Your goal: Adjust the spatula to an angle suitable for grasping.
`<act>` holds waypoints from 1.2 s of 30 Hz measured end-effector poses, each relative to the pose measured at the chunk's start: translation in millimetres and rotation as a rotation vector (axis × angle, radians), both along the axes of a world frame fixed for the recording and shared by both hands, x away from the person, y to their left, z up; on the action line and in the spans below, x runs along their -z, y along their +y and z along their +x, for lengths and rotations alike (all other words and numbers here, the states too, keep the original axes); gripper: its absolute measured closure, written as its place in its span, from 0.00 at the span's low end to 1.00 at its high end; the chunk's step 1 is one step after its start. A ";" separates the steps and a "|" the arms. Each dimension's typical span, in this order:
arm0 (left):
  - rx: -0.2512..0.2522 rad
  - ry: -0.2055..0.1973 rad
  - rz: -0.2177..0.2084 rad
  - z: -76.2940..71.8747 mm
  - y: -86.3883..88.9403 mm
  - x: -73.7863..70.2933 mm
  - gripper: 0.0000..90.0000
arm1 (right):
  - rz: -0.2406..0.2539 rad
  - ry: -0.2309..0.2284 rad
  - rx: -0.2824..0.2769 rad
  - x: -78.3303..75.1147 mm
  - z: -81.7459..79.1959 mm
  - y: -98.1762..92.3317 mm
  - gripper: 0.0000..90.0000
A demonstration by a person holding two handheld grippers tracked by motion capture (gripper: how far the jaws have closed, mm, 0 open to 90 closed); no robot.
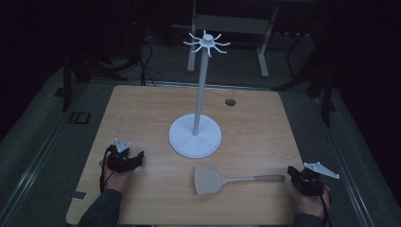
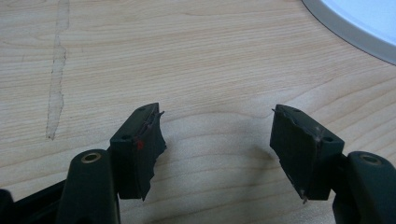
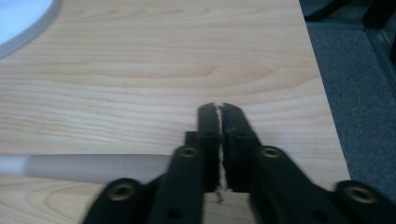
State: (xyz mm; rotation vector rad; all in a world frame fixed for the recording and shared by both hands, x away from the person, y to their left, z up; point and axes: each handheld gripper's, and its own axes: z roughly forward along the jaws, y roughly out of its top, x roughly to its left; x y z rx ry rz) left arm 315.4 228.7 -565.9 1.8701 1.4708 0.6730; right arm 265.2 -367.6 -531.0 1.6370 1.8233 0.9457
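The pale grey spatula is lying flat on the wooden table, near its front edge. Its broad blade is pointing left, just in front of the white stand's round base, and its long handle is reaching right.

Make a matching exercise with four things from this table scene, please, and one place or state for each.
1. flat beige plastic spatula
2. tall white hook stand
3. left hand-held gripper
4. right hand-held gripper

a. jaws shut
b. lies flat, handle toward the right edge
c. jaws open, nothing between
d. upright at the table centre

Pairs: 1-b, 2-d, 3-c, 4-a
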 end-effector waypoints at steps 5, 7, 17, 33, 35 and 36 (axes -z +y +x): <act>0.009 0.004 -0.002 -0.4 -0.3 -0.2 0.40 | 0.001 0.035 -0.004 6.6 1.8 -2.6 1.00; 0.010 0.002 -0.003 -0.7 -0.7 -0.4 0.40 | -0.004 0.054 0.002 10.9 4.2 -4.5 1.00; 0.013 -0.006 -0.008 -1.1 -0.6 -1.1 0.40 | 0.048 0.109 -0.019 23.9 6.3 -10.4 1.00; 0.017 -0.008 -0.006 -0.9 -1.0 -1.4 0.40 | 0.057 0.119 -0.149 23.8 2.4 12.8 1.00; 0.018 -0.009 -0.004 -1.0 -1.2 -1.4 0.40 | 0.058 0.119 -0.169 23.6 1.9 20.5 1.00; 0.017 -0.010 -0.004 -1.0 -1.2 -1.4 0.40 | 0.056 0.118 -0.174 23.6 1.7 24.8 1.00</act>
